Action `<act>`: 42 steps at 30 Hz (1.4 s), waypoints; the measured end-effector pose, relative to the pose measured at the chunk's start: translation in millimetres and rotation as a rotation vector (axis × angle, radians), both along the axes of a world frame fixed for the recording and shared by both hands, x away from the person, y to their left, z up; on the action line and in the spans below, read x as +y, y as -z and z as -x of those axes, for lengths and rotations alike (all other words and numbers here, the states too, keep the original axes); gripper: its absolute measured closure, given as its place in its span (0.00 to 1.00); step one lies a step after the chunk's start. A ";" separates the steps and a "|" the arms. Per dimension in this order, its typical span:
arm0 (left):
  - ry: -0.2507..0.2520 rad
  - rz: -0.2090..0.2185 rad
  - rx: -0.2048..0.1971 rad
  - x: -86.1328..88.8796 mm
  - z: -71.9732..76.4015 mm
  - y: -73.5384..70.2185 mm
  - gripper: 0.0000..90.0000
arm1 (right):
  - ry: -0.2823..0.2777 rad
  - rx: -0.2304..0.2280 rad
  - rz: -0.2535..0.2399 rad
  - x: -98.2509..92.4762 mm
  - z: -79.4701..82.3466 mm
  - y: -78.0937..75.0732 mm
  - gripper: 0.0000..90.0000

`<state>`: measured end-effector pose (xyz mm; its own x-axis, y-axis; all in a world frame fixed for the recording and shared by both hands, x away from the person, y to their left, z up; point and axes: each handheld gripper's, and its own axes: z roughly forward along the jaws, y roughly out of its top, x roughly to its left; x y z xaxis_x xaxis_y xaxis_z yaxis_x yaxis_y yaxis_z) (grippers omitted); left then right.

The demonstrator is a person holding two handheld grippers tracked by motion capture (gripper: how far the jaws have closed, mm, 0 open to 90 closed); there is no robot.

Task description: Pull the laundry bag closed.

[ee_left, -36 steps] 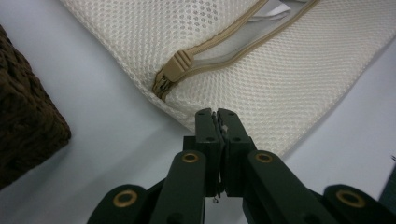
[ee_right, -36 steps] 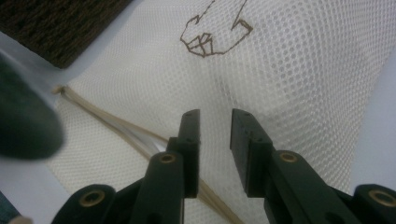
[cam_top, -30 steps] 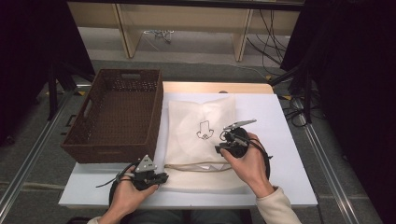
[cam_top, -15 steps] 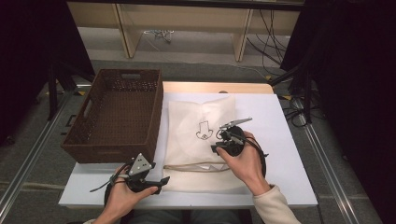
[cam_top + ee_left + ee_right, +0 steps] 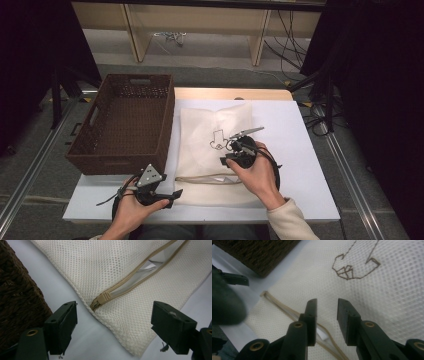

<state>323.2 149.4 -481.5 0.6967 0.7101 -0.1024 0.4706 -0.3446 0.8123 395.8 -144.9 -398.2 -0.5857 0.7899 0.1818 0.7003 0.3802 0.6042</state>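
Note:
A white mesh bag (image 5: 215, 145) with a brown line drawing (image 5: 352, 270) lies flat on the white table (image 5: 300, 150). Its tan zipper (image 5: 207, 177) runs along the front and gapes partly apart. The zipper pull (image 5: 103, 298) lies just beyond my left gripper (image 5: 115, 306), whose jaws have just been opening and now stand wide, touching nothing. In the high view the left gripper (image 5: 172, 194) sits at the bag's front left corner. My right gripper (image 5: 325, 307) hovers over the mesh above the zipper, its jaws just opening to a narrow gap with nothing between them; from above, the right gripper (image 5: 226, 159) is mid-bag.
A dark brown wicker basket (image 5: 125, 125) stands on the left part of the table, close beside the bag and the left gripper. Bare table shows to the right of the bag (image 5: 295, 130). Shelving legs and cables are on the floor beyond the table.
The left gripper's jaws have opened off the zipper end and the hand drew slightly back left. The right gripper shifted a little over the bag.

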 end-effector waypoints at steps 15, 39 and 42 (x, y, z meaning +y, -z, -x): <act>-0.008 -0.004 0.007 -4.2 1.8 -2.7 0.22 | -0.092 0.052 -0.028 39.2 -0.7 6.8 0.69; -0.001 -0.013 0.006 -7.0 3.5 1.9 0.22 | -0.127 0.061 -0.028 59.7 4.0 8.1 0.69; -0.001 0.016 0.021 -7.9 4.6 2.3 0.22 | -0.135 0.077 -0.042 64.8 5.3 8.5 0.70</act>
